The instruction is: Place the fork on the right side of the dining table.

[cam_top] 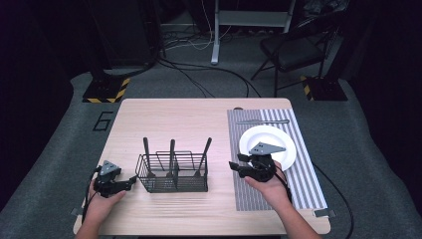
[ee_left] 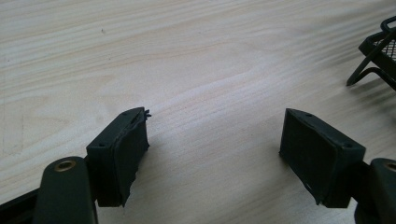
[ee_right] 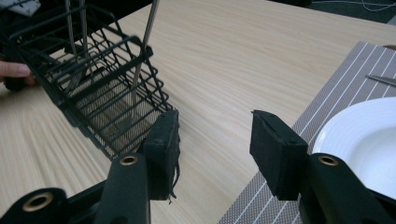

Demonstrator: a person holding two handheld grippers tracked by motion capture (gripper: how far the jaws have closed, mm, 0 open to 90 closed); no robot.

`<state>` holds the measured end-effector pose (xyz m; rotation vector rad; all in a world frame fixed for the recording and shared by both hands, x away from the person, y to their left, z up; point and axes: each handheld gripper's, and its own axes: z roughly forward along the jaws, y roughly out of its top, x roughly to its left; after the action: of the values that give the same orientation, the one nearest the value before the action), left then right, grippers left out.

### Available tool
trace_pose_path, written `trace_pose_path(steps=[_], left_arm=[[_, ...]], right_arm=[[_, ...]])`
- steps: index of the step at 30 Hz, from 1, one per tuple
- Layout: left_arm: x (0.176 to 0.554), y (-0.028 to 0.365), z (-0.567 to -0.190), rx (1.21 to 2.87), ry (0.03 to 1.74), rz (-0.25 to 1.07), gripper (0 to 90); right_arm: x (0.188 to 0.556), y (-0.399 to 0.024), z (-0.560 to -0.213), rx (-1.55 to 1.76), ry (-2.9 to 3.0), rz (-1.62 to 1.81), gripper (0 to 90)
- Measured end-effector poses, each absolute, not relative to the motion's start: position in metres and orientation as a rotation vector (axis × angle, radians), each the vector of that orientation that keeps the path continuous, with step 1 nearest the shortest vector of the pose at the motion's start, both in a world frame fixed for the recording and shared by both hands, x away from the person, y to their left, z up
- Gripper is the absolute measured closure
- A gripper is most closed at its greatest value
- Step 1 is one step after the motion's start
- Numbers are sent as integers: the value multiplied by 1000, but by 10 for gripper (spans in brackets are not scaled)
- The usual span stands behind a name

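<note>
R gripper [cam_top: 238, 166] hovers above the placemat's [cam_top: 259, 196] left edge, just beside the white plate [cam_top: 278, 137], aimed at the wire caddy [cam_top: 171, 180]. Jaws approx. half apart, nothing between them; probably set for a thin handle. Caddy sits mid-table, holding three utensils upright, handles up for easy pinching; nearest to R is the right-hand utensil [cam_top: 204, 157]. One knife [cam_top: 263, 121] lies on the mat beyond the plate. L gripper [cam_top: 130, 182] rests low just left of the caddy, jaws wide, empty, likely to steady the caddy.
</note>
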<state>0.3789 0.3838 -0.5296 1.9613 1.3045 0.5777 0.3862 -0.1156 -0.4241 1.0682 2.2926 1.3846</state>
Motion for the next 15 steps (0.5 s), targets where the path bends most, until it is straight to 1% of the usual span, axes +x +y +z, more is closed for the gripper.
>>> trace_pose_path(steps=[15], left_arm=[[379,384,-530,1964,1303,571,235]], right_arm=[[406,-99,-397,1045,2301,1382,513]])
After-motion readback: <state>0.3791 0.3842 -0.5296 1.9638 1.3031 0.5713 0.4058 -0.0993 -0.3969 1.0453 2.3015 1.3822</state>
